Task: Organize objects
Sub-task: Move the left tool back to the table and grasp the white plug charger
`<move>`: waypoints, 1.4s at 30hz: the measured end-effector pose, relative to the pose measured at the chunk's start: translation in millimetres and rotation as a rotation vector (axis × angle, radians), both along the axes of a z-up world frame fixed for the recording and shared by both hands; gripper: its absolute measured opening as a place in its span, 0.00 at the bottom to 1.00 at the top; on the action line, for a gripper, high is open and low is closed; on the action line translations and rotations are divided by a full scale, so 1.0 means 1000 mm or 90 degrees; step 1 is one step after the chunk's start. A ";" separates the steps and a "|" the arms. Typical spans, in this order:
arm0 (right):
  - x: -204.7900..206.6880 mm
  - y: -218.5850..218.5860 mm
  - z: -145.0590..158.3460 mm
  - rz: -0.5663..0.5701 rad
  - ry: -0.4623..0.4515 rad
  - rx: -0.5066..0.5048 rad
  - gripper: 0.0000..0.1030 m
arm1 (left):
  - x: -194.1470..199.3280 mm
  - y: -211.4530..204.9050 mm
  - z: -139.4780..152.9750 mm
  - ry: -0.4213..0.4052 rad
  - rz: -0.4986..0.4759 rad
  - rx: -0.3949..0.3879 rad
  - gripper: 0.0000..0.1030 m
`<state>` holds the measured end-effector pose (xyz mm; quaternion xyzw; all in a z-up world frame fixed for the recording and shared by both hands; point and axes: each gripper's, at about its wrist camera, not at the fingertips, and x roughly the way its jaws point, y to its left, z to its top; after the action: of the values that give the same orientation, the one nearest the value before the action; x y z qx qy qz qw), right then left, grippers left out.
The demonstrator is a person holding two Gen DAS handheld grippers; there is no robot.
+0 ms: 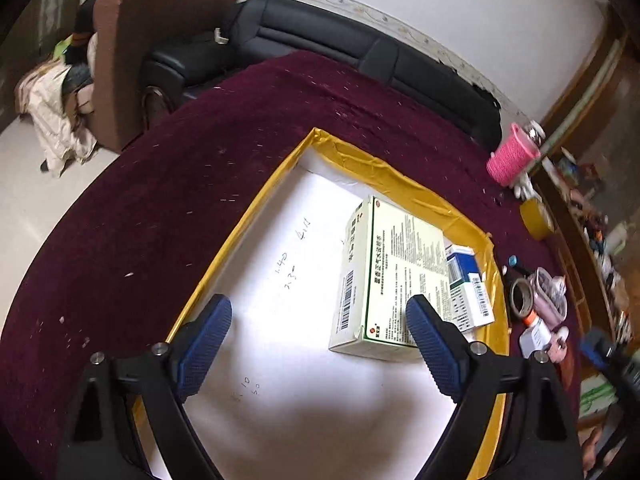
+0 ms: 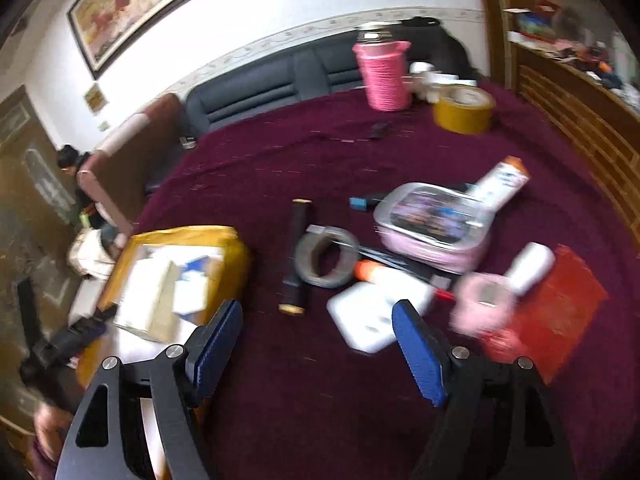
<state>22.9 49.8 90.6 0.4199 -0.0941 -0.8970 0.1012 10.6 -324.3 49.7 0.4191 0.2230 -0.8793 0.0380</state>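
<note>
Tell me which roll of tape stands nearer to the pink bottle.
The yellow tape roll, right beside the pink bottle; the grey tape roll lies mid-table among the clutter.

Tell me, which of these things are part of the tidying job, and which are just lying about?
Part of the job:
- yellow-taped tray
- large medicine box and small blue-white box already in it
- loose items on the cloth: grey tape ring, white pad, pink case
- left tool, right tool, both open and empty

Probably just lying about:
- black sofa
- wall painting
- pink wrapped flask
</note>
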 end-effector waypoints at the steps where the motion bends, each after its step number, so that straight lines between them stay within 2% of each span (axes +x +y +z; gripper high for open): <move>1: 0.004 0.011 -0.004 -0.009 -0.002 0.014 0.80 | 0.002 -0.004 0.000 0.006 0.009 0.013 0.86; 3: 0.011 0.024 -0.010 -0.023 -0.005 0.032 0.80 | 0.002 -0.003 0.003 0.012 0.008 0.012 0.86; 7: 0.025 0.044 -0.015 -0.049 0.008 0.070 0.81 | 0.015 0.023 0.028 0.055 -0.015 -0.047 0.86; 12: 0.032 0.061 -0.016 -0.069 0.030 0.109 0.83 | 0.027 0.090 0.064 0.105 -0.112 -0.073 0.93; 16: 0.033 0.070 -0.020 -0.076 0.031 0.129 0.84 | 0.025 0.144 0.071 0.114 -0.190 -0.121 0.93; 21: 0.037 0.092 -0.025 -0.088 0.029 0.129 0.87 | 0.017 0.208 0.058 0.100 -0.278 -0.178 0.93; 31: 0.040 0.161 -0.044 -0.159 -0.018 0.052 0.87 | -0.021 0.304 0.004 0.039 -0.425 -0.274 0.92; 36: 0.041 0.173 -0.044 -0.169 -0.020 0.040 0.87 | -0.045 0.327 -0.016 0.022 -0.443 -0.324 0.92; 41: 0.037 0.174 -0.045 -0.160 -0.020 0.028 0.87 | -0.061 0.342 -0.029 0.010 -0.447 -0.315 0.92; 42: 0.036 0.173 -0.045 -0.157 -0.021 0.026 0.87 | -0.061 0.346 -0.032 0.008 -0.458 -0.314 0.85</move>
<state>59.0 222.7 45.6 0.4221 -0.1285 -0.8972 -0.0202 -50.7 21.6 17.6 0.4429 -0.1536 -0.8662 -0.1729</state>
